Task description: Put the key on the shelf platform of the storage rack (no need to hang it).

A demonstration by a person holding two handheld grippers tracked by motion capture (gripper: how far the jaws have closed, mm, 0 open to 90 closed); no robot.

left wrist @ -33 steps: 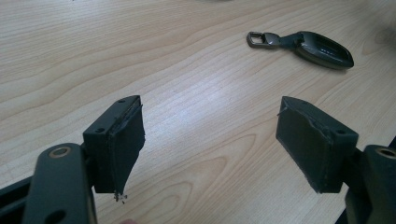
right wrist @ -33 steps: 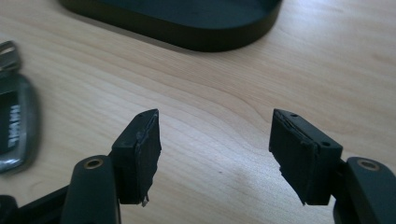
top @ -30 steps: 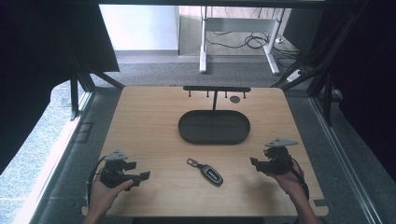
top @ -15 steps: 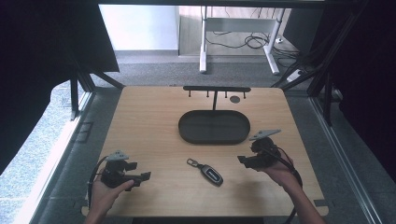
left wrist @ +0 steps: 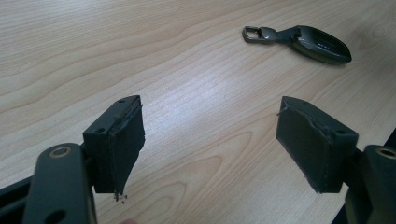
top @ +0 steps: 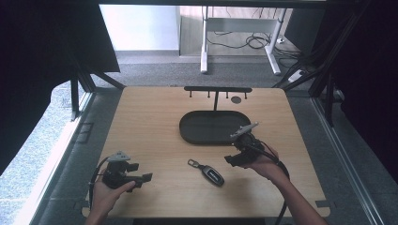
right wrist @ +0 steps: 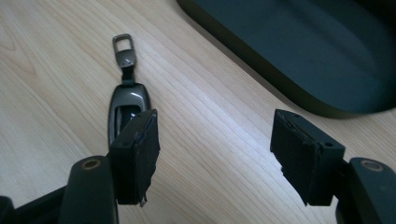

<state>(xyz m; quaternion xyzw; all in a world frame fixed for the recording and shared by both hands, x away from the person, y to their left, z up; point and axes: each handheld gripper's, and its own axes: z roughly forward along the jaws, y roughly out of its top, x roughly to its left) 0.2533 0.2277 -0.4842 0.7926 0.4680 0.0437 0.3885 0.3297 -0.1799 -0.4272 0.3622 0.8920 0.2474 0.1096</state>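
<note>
A dark car key fob with a metal clasp lies flat on the wooden table, near the front middle. It also lies ahead of the left jaws, the key fob at upper right. My left gripper rests open at the front left, nothing between its jaws. My right gripper hovers open just right of the fob, in front of the black oval tray. In the right gripper view the key fob sits partly behind the left jaw, beside the open gap of the right gripper.
The empty tray sits at the table's middle. Behind it stands a black rack with small hooks and a dark round disc. Bare wood surrounds the fob. The table's front edge runs close behind both hands.
My right gripper has moved left and slightly up, from the front right corner to a spot beside the fob and the tray's front rim. The left gripper and fob stayed put.
</note>
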